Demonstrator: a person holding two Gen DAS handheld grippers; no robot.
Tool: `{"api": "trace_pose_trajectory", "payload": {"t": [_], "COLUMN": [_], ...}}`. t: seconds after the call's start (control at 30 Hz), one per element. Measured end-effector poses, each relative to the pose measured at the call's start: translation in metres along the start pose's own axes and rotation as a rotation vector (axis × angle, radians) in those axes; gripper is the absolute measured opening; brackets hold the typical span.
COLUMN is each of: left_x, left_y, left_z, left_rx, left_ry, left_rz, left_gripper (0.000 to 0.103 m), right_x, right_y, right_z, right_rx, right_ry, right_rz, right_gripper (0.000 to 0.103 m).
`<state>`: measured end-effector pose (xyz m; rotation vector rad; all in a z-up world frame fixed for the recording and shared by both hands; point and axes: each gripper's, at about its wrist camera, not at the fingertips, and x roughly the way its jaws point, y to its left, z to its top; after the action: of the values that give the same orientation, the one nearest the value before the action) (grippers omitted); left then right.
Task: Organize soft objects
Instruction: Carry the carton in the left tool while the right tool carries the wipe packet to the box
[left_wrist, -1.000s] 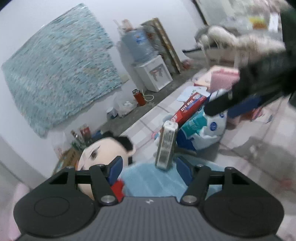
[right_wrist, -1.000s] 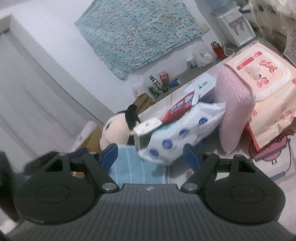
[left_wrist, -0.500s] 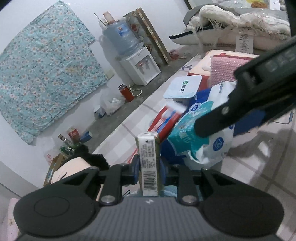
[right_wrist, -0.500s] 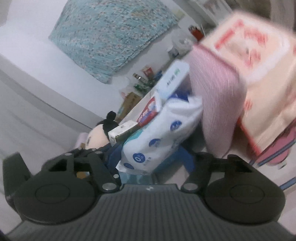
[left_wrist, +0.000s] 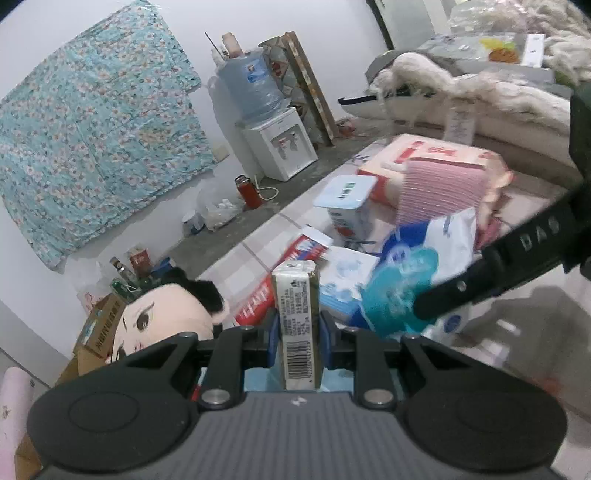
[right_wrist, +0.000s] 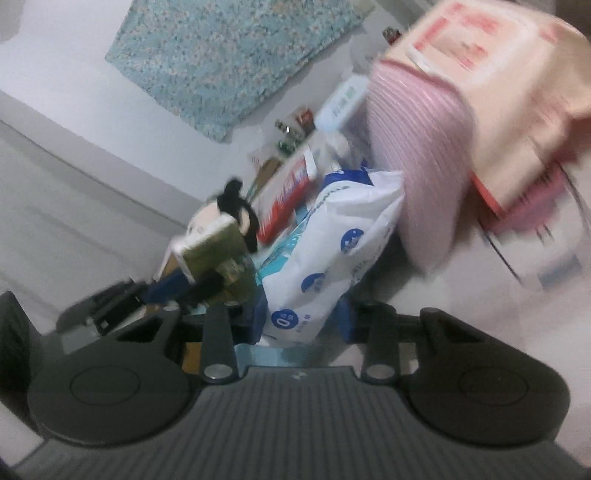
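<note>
On my far left, in the left wrist view, the plush doll lies on the floor with its pale face and black hair turned my way, cardboard boxes just behind it against the wall. Next comes my left gripper, whose blue pads are clamped on the narrow sides of a small green tissue pack that stands upright between them, barcode facing the camera. Behind that pack a red and white box lies flat, and further back stands a white tub with a pale blue lid. To the right of it a pink ribbed pad leans on a large pink wipes package. In the right wrist view my right gripper has just been closing, with the lower end of a white bag with blue dots between its fingers; the picture is blurred, so I think both pads press on the bag's sides but would not swear to it. That bag stands on the pale floor just beside the pink pad, touching the green pack's neighbours in the pile. The right gripper's dark arm crosses the right edge of the left view.
</note>
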<state>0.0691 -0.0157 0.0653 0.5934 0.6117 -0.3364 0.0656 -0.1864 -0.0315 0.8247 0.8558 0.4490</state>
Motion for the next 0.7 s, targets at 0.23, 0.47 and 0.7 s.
{"api": "trace_pose_trajectory", "payload": {"t": [0.23, 0.47, 0.7], "left_x": [-0.042, -0.051, -0.049], "left_y": [-0.014, -0.024, -0.017], "left_z": [-0.022, -0.044, -0.044], "left_rx": [-0.038, -0.059, -0.095], "left_ry": [0.044, 0.099, 0.106], "left_rz": [-0.092, -0.090, -0.084], "left_gripper": [0.023, 0.023, 0.024], "right_x": [-0.032, -0.041, -0.041], "right_y": [-0.008, -0.020, -0.027], "right_z": [-0.025, -0.029, -0.025], "right_rx": [-0.006, 0.065, 0.076], "right_ry": [0.089, 0.118, 0.041], "right_rz": [0.038, 0.068, 0.059], "right_gripper": [0.040, 0.061, 0.052]}}
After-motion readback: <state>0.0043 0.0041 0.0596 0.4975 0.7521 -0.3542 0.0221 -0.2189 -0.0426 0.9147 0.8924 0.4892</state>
